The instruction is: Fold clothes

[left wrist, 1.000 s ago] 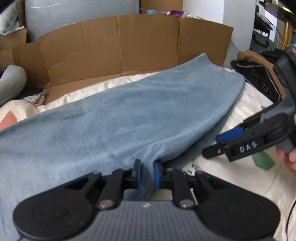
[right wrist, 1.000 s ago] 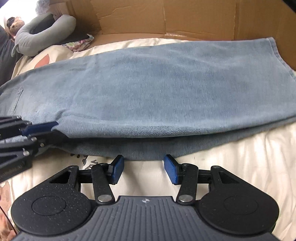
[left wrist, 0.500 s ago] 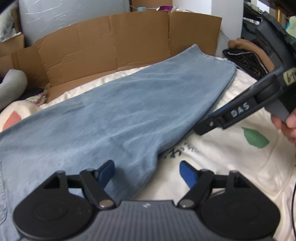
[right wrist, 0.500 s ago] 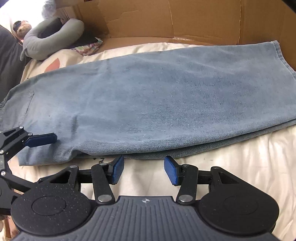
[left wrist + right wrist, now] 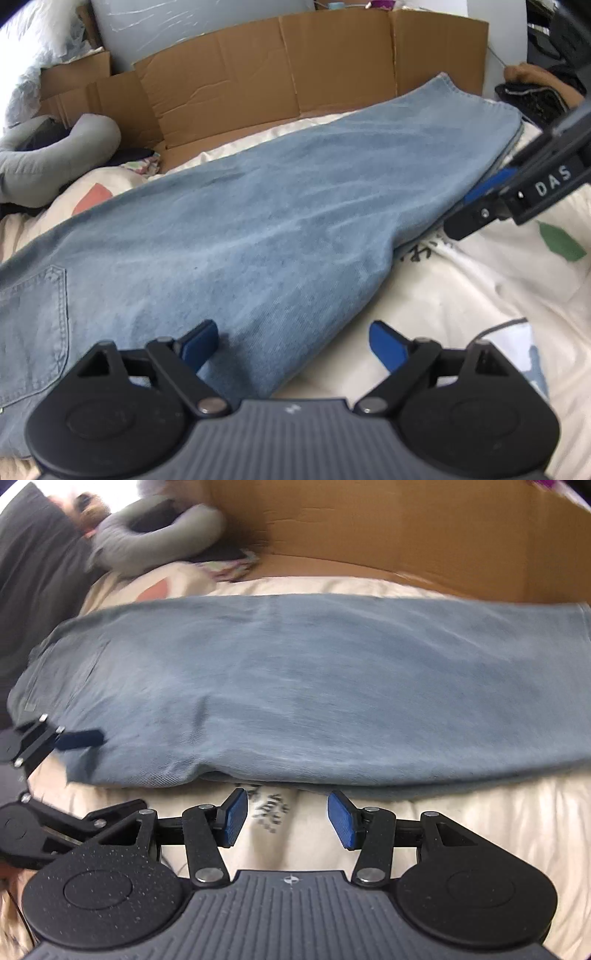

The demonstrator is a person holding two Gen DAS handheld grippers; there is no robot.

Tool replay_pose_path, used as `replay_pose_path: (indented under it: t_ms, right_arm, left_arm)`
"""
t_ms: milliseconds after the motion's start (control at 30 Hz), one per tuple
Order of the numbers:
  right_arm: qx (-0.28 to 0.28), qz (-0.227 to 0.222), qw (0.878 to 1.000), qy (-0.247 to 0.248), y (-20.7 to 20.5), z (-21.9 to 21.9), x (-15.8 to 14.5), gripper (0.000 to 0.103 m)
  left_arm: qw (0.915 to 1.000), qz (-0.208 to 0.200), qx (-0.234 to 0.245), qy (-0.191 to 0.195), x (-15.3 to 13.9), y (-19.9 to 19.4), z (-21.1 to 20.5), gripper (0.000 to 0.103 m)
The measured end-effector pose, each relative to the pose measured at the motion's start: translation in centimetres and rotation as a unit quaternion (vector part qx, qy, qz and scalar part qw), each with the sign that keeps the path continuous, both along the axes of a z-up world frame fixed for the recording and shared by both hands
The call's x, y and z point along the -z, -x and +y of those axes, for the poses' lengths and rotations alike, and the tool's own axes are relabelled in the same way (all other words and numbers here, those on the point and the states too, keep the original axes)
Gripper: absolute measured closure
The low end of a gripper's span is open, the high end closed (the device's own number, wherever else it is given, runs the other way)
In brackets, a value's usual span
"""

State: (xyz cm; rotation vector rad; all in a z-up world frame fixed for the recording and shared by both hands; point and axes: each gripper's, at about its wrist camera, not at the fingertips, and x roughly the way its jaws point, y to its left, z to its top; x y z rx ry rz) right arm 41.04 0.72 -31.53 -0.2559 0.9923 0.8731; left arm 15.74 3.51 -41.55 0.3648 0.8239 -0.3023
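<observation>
Light blue jeans lie folded lengthwise on a cream bedsheet, back pocket at the left, hems at the far right by the cardboard. My left gripper hovers open over the jeans' near edge, its left pad above denim and its right pad above the sheet. In the right wrist view the jeans stretch across the middle, slightly blurred. My right gripper is open and empty, just short of the folded edge. Each gripper shows in the other's view: the right gripper near the jeans' right edge, the left gripper at the waist end.
Flattened cardboard stands along the bed's far side. A grey neck pillow lies at the far left. A pile of dark and brown clothes sits at the far right. The sheet carries printed shapes and lettering.
My left gripper let go of the jeans' edge, opened wide and pulled back toward the waist end. My right gripper stayed open and backed slightly away from the fold.
</observation>
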Motion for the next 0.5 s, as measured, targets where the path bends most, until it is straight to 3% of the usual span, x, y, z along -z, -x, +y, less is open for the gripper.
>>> replay_pose_path:
  t_ms: [233,433,500]
  right_arm:
    - [-0.085,-0.014,0.996,0.017,2.5,2.5,0.1,0.048]
    - [-0.106,-0.021,0.994,0.014,3.5,4.2,0.6,0.048]
    - [-0.090,-0.023,0.996,0.000,3.2,4.8,0.4,0.048]
  left_arm:
    - [0.9993,-0.019,-0.002,-0.033,0.8,-0.3,0.1,0.011]
    - [0.9976,-0.051,-0.048,0.004,-1.6,-1.0,2.3,0.012]
    - [0.9962,-0.064,-0.057,0.017,-2.7,-1.0,2.9,0.012]
